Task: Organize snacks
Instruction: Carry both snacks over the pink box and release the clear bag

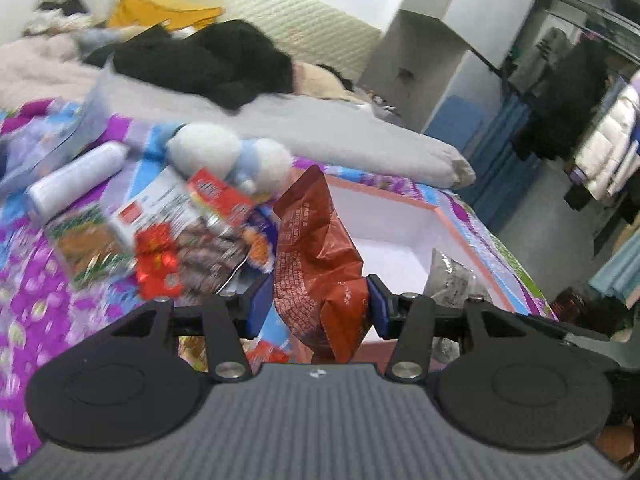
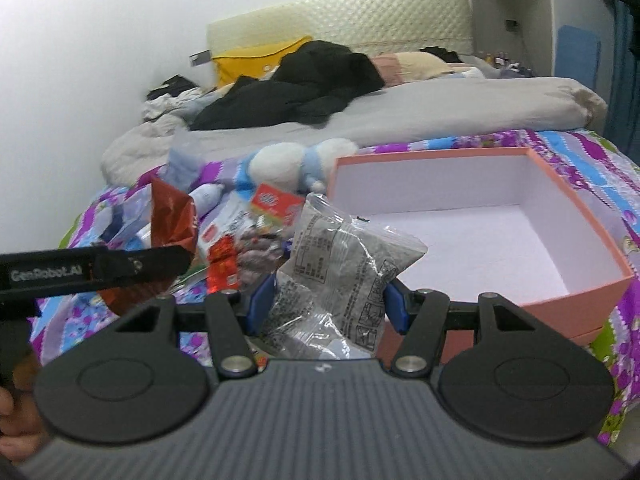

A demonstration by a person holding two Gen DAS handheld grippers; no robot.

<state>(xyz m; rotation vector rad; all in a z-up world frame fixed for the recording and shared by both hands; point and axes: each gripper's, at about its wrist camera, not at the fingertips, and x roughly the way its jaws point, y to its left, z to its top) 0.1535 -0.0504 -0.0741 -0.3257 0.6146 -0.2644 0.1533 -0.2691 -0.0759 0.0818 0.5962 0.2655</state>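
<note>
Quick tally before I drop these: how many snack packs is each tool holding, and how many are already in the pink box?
Left tool, red-brown pack: 1
Right tool, clear grey pack: 1
Pink box, packs inside: 0
Total held or boxed: 2

Red snack bag (image 1: 320, 264): crinkled glossy foil. Grey packet (image 2: 344, 268): clear shiny plastic. Pink box (image 2: 560, 200): matt cardboard, smooth white lining. Bedspread (image 1: 24, 304): printed cloth.
</note>
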